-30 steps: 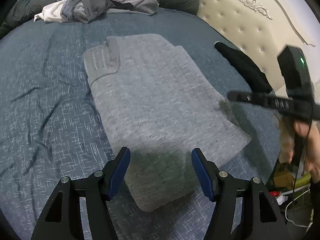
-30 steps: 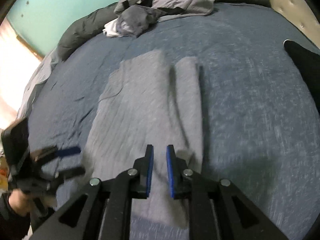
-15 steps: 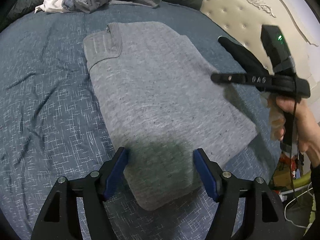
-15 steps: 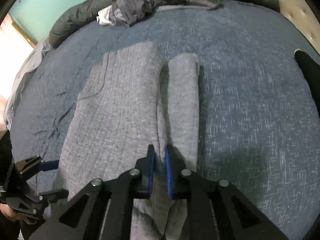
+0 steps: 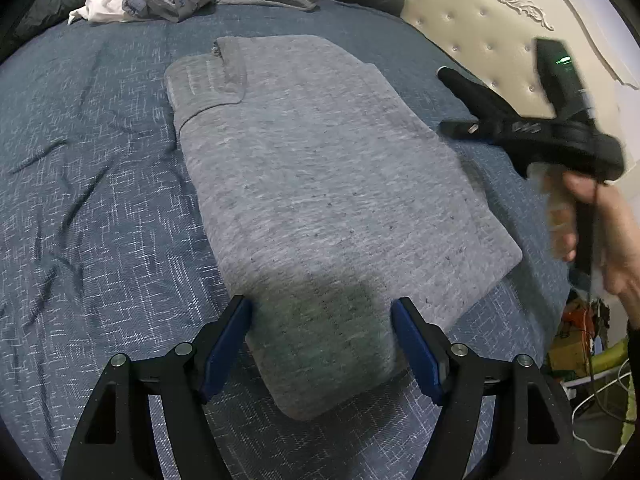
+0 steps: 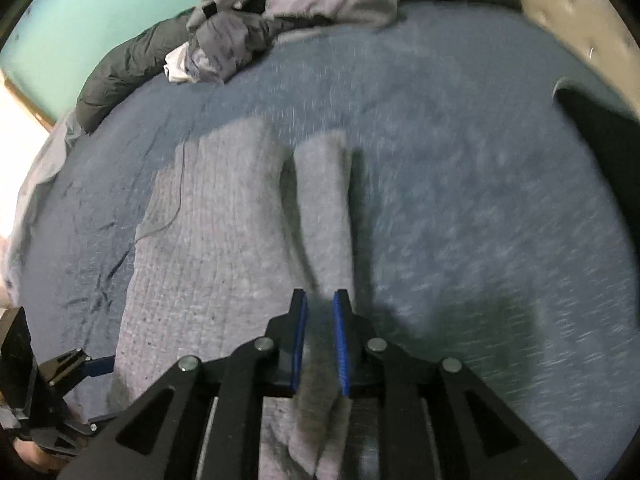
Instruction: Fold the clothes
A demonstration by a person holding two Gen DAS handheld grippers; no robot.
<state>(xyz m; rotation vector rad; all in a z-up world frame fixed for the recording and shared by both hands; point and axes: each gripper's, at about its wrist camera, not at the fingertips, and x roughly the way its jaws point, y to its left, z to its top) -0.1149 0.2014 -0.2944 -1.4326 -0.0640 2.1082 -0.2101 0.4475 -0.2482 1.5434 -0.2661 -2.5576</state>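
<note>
Folded grey sweater [image 5: 320, 208] lying flat on the blue bedspread [image 5: 92, 200]. Left hand-held gripper [image 5: 322, 344] spread wide and opening, straddling the sweater's near end, pads seemingly clear. Right hand-held gripper [image 6: 320, 340] narrow, easing open, blurred grey fold between its pads.

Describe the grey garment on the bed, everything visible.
The grey garment is a heathered knit, folded into a long flat rectangle on the blue bedspread, ribbed collar with zipper at the far end. The left gripper, jaws opening, straddles its near end without pinching. In the right wrist view a narrow folded strip runs between the right gripper pads, also opening.
</note>
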